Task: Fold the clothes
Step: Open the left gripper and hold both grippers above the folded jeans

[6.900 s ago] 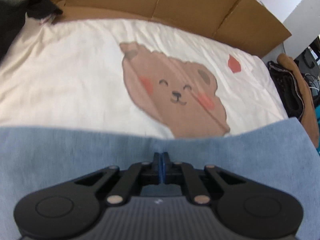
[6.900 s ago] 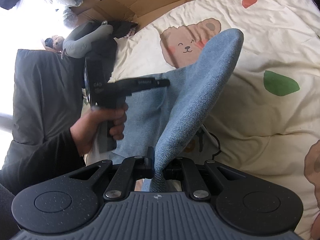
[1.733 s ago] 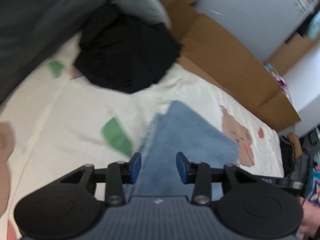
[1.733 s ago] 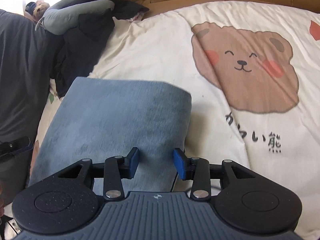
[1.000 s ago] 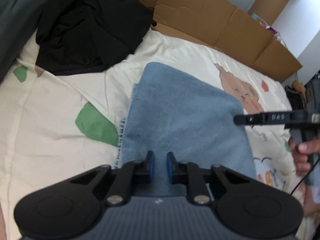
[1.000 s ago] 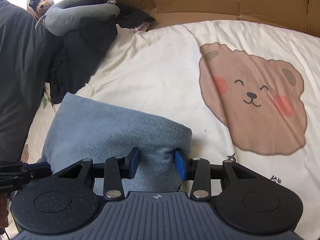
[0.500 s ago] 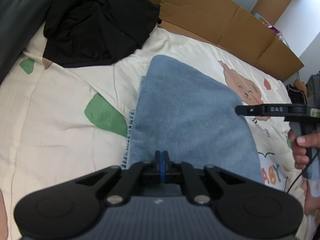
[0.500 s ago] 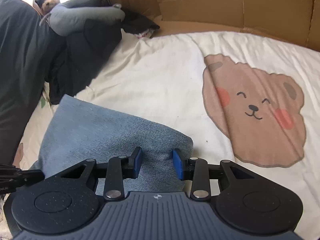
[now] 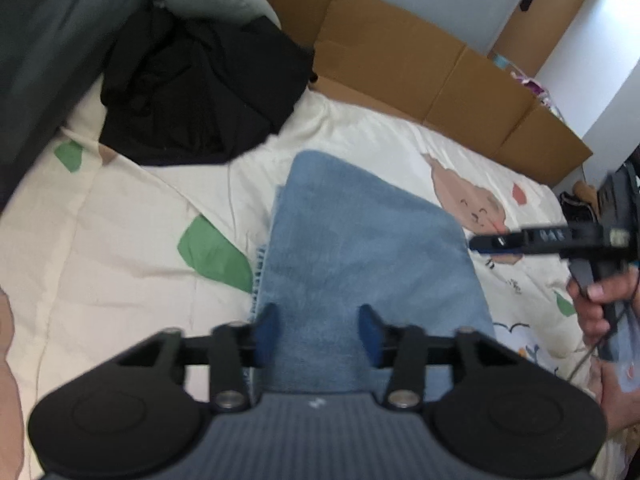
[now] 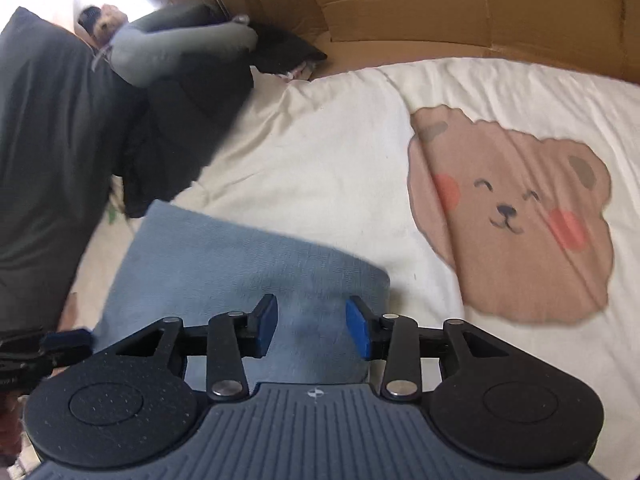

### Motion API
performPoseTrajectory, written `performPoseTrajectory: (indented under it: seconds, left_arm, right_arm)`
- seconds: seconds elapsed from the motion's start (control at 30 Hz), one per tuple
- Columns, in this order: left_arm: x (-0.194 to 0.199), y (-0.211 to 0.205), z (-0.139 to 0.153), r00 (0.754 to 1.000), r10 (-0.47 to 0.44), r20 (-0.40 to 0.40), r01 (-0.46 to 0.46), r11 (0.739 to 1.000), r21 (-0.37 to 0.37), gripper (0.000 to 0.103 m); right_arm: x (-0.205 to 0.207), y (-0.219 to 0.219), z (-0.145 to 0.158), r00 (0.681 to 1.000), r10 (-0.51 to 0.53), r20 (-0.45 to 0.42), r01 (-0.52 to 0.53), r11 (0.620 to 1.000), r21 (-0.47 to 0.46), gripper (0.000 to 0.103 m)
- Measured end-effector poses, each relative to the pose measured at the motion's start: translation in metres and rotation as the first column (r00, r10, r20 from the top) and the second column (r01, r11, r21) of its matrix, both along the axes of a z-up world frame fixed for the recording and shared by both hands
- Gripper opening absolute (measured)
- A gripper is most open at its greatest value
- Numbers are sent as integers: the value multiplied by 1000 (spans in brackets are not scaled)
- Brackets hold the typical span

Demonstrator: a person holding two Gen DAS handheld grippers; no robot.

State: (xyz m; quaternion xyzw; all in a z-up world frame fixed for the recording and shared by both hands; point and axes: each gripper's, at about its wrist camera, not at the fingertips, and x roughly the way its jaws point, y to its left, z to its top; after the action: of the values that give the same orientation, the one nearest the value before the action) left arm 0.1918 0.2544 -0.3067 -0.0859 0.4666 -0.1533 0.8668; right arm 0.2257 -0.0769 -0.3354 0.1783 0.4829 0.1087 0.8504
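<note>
A folded light-blue denim garment lies flat on the cream bedspread. It also shows in the right wrist view. My left gripper is open over the garment's near edge and holds nothing. My right gripper is open over the garment's folded corner and holds nothing. The right gripper also shows from the side in the left wrist view, held in a hand at the garment's right edge.
A heap of black clothes lies at the far left of the bed. Brown cardboard lines the far edge. A grey pillow and dark bedding lie to the left. A bear print marks the bedspread on the right.
My left gripper was shut on the garment's near edge half a second ago and has now opened and let go. My right gripper has stayed open. The garment lies flat.
</note>
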Motion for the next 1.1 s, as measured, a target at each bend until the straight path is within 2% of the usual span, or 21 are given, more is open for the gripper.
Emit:
performPoseTrajectory:
  seconds: [0.1, 0.23, 0.4, 0.53, 0.67, 0.8, 0.83, 0.9, 0.97, 1.03, 1.1]
  left_arm:
    - [0, 7, -8, 999, 31, -31, -31, 999, 23, 59]
    - [3, 18, -17, 995, 69, -67, -69, 998, -2, 59]
    - [9, 28, -32, 988, 90, -128, -100, 992, -73, 56]
    - [15, 32, -41, 985, 90, -146, -108, 987, -120, 56]
    - [25, 34, -49, 983, 79, -163, -105, 982, -158, 61]
    - [32, 35, -51, 984, 58, -169, -84, 985, -148, 70]
    - [33, 38, -54, 982, 59, -182, -89, 983, -163, 72]
    - [34, 44, -60, 977, 67, -202, -110, 972, -209, 72]
    - [34, 50, -64, 973, 65, -223, -121, 960, -251, 69]
    - [34, 54, -66, 970, 51, -240, -120, 952, -282, 61]
    - [33, 56, -67, 968, 28, -248, -106, 946, -305, 60]
  right_arm:
    - [-18, -6, -7, 999, -22, -37, 24, 999, 35, 45]
    - [-36, -8, -22, 995, -42, -94, 51, 995, 88, 45]
    - [-48, -2, -34, 989, -49, -139, 67, 989, 134, 46]
    - [-51, -1, -41, 981, -84, -175, 115, 978, 176, 49]
    - [-54, 5, -52, 974, -74, -214, 125, 965, 233, 53]
    - [-53, 15, -55, 977, -44, -211, 96, 965, 243, 61]
    - [-51, 19, -56, 978, -30, -208, 80, 968, 239, 65]
    - [-48, 24, -56, 979, -15, -203, 64, 970, 235, 65]
    - [-46, 24, -54, 980, -22, -200, 69, 969, 235, 59]
    - [-49, 21, -48, 982, -27, -185, 72, 967, 243, 38]
    - [-52, 19, -41, 986, -26, -164, 69, 963, 261, 33]
